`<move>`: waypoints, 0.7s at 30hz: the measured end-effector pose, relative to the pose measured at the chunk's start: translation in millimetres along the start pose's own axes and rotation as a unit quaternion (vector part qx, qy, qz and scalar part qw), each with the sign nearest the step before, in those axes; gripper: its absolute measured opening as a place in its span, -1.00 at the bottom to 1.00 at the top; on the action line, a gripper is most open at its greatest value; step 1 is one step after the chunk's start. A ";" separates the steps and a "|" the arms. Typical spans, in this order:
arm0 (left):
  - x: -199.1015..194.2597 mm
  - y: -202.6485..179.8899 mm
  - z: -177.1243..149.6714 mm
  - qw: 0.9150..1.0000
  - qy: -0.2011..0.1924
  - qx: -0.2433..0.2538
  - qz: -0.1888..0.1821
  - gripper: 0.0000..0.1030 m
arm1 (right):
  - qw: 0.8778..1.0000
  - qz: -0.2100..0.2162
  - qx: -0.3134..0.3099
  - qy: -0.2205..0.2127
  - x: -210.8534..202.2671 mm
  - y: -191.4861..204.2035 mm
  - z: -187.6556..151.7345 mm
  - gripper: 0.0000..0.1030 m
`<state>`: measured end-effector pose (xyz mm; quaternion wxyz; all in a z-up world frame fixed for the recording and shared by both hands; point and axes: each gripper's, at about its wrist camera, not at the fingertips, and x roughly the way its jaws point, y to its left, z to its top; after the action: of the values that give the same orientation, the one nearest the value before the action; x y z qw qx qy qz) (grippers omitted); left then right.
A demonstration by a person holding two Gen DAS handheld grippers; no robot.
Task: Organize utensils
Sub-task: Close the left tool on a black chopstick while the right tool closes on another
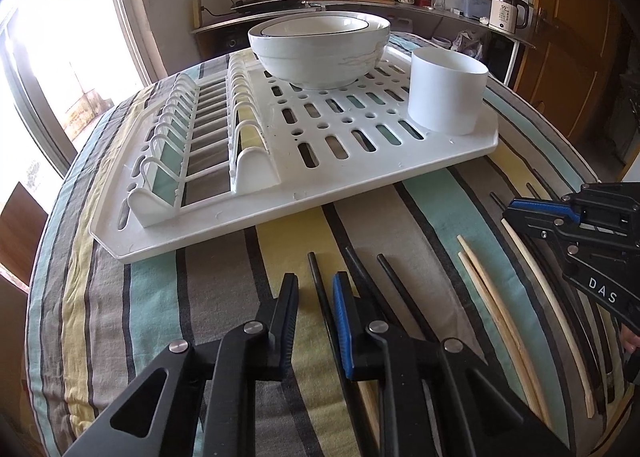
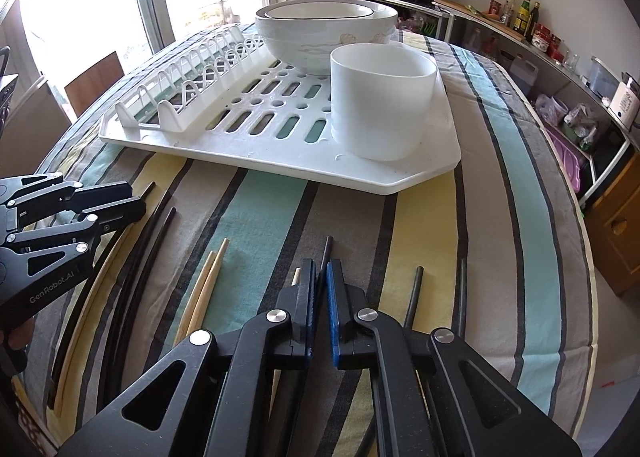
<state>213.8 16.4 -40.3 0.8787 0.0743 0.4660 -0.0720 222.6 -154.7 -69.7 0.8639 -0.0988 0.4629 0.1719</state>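
Many chopsticks lie loose on the striped cloth [image 2: 432, 225], along the near edge of the table. None is in the cup [image 2: 380, 105] yet, so I think the job has hardly begun.

Nearest, the right gripper [image 2: 319, 271] has its jaws almost closed around a black stick [image 2: 327, 249]. It looks like a pinch, though I cannot tell if the stick is off the cloth. Two more black sticks [image 2: 416, 289] lie just to its right, and a pair of wooden sticks [image 2: 208, 277] lies to its left.

In the left view, the left gripper [image 1: 316, 283] has its jaws partly open, with a black stick [image 1: 314, 269] lying between them. It holds nothing.

Farther back sits the white rack [image 1: 360, 177], taking up the middle of the table. The cup stands on the rack's near right corner, empty as far as I can see. Stacked bowls [image 1: 320, 45] sit at the rack's far side.

Open cloth lies between the sticks and the rack, so there is room to lift and carry. The two grippers are near each other, so they could bump. The table's right edge is close to the outer sticks.
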 end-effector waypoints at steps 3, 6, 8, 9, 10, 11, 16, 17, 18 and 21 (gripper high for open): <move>1.1 -2.5 2.1 1.000 0.003 0.005 -0.003 -0.80 | 1.000 0.004 0.003 -0.001 -0.2 -1.2 -0.2 -0.90; 2.1 -2.6 4.1 1.000 0.004 0.002 -0.007 -0.89 | 1.000 0.009 0.010 -0.004 -1.3 -2.9 -0.8 -0.90; 2.3 -1.2 5.0 1.000 0.006 -0.004 -0.013 -0.90 | 1.000 0.016 0.016 -0.009 -4.4 -5.7 -1.4 -0.91; 2.5 -0.4 5.7 1.000 0.006 -0.006 -0.019 -0.90 | 1.000 0.017 0.017 -0.012 -6.3 -6.2 -1.6 -0.91; 2.0 0.4 6.1 1.000 0.006 -0.008 -0.023 -0.90 | 1.000 0.018 0.017 -0.015 -8.6 -6.5 -1.5 -0.91; 0.5 1.0 6.3 1.000 0.004 -0.009 -0.023 -0.90 | 0.999 0.020 0.019 -0.019 -10.9 -6.8 -1.3 -0.91; -17.0 6.8 10.3 0.999 -0.017 -0.018 -0.029 -0.90 | 0.998 0.028 0.024 -0.042 -27.5 -8.2 1.3 -0.91; -22.6 8.8 11.7 0.999 -0.023 -0.020 -0.031 -0.90 | 0.998 0.031 0.025 -0.048 -32.2 -8.2 2.4 -0.91; -28.5 10.4 13.2 0.999 -0.030 -0.022 -0.033 -0.91 | 0.998 0.032 0.025 -0.054 -37.3 -8.0 3.5 -0.91; -50.2 15.7 17.9 0.998 -0.053 -0.027 -0.032 -0.91 | 0.996 0.032 0.025 -0.076 -55.5 -8.4 7.7 -0.91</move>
<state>203.5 31.1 12.3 0.9010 0.0319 0.4228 -0.0917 203.3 -171.3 -19.1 0.8929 -0.0489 0.4026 0.1954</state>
